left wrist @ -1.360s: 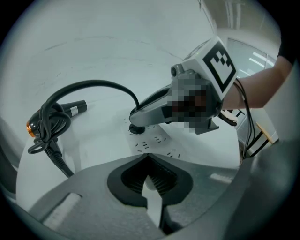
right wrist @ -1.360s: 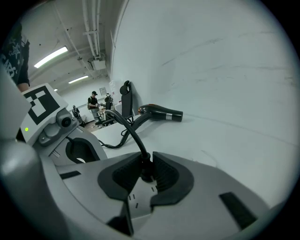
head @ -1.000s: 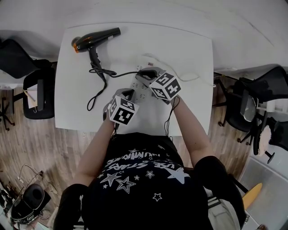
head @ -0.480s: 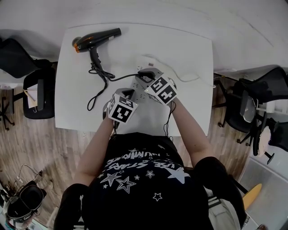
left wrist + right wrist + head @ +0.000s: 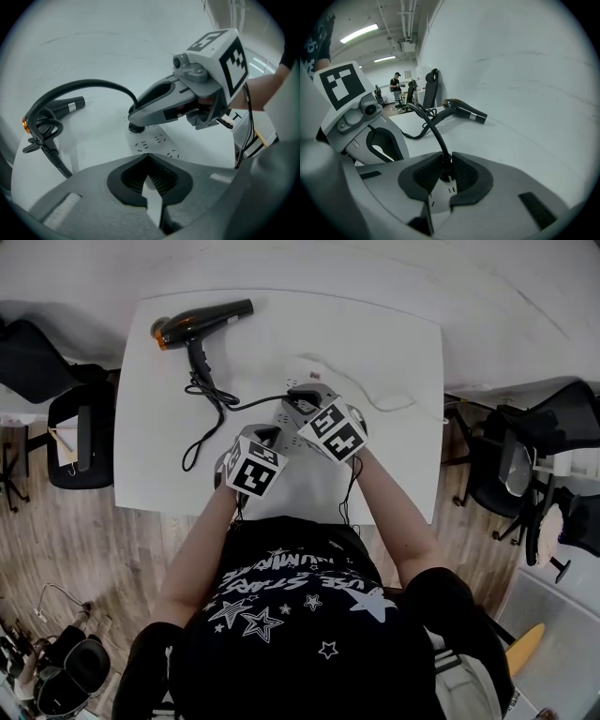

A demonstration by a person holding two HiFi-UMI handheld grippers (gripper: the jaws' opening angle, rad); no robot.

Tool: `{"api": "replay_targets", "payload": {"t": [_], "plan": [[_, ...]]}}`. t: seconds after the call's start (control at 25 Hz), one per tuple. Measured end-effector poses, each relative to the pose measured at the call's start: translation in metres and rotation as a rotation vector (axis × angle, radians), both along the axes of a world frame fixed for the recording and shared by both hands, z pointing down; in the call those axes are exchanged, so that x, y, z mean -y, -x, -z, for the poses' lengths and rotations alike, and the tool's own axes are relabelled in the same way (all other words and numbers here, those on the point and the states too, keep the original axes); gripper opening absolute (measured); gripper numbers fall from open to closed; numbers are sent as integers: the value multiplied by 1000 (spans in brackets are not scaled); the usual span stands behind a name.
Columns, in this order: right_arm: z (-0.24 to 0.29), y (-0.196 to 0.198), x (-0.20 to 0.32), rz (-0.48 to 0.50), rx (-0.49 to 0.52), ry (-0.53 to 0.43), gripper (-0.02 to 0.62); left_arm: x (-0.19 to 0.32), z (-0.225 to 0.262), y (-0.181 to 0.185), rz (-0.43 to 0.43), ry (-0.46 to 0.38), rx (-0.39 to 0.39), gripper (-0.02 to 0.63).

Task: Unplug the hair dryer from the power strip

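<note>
Black plug (image 5: 442,165) looks seated in the white power strip (image 5: 157,140), mid-table, just ahead of the person. Right gripper (image 5: 444,160) is clamped on it, with a ribbed pad on either side of the plug body. The cord (image 5: 432,127) rises out between the jaw tips and arcs off far-left. Left gripper (image 5: 149,164) sits at the strip's near end, jaws drawn to a narrow slot with white strip showing in it. This reads as pinching the strip to hold it down, though the contact is not fully clear.

Key relation: the plug stands up from the strip's top face, so its way out is upward, square to that face. The strip's long axis runs near to far. The left gripper is at the near end and the right gripper is just beyond it, over the socket. The right one has the plug; the left serves as anchor. Judgement: a straight lift is wanted, since a sideways pull would cock the prongs or drag the strip.

Hair dryer (image 5: 201,319) lies at the far-left corner of the white table (image 5: 394,343), well apart from the strip.
- Body is black, with orange at the rear end.
- Barrel lies left-right, nozzle to the right, handle pointing near.
- Cord loops loosely near the handle, then runs right to the plug, slack.

Not yet unplugged.
</note>
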State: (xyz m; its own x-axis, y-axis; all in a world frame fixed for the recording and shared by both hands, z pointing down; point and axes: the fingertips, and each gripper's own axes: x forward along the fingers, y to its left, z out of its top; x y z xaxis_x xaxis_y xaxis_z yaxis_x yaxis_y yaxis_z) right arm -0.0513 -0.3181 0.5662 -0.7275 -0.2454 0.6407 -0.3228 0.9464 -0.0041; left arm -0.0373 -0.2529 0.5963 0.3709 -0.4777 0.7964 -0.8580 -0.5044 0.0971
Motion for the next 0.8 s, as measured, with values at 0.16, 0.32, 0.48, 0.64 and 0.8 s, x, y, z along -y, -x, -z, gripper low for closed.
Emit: {"api": "replay_targets", "payload": {"t": [0.16,0.32,0.48,0.64,0.8], "plan": [[-1,1,-1,56,-34,-42,67,0,-1,0,1,2,4,8],[14,-1,13,-6,70,0,66,0,0,0,7,1,-10,8],[38,-2,28,55,10,-109,66,0,0,0,7,-14,-11,8],[43,-1,25,63,31,-83,67,0,0,0,6,-9,-15,8],[42,-2,22,40,61,-52,67,1,0,-1,0,-14,-10,8]]}}
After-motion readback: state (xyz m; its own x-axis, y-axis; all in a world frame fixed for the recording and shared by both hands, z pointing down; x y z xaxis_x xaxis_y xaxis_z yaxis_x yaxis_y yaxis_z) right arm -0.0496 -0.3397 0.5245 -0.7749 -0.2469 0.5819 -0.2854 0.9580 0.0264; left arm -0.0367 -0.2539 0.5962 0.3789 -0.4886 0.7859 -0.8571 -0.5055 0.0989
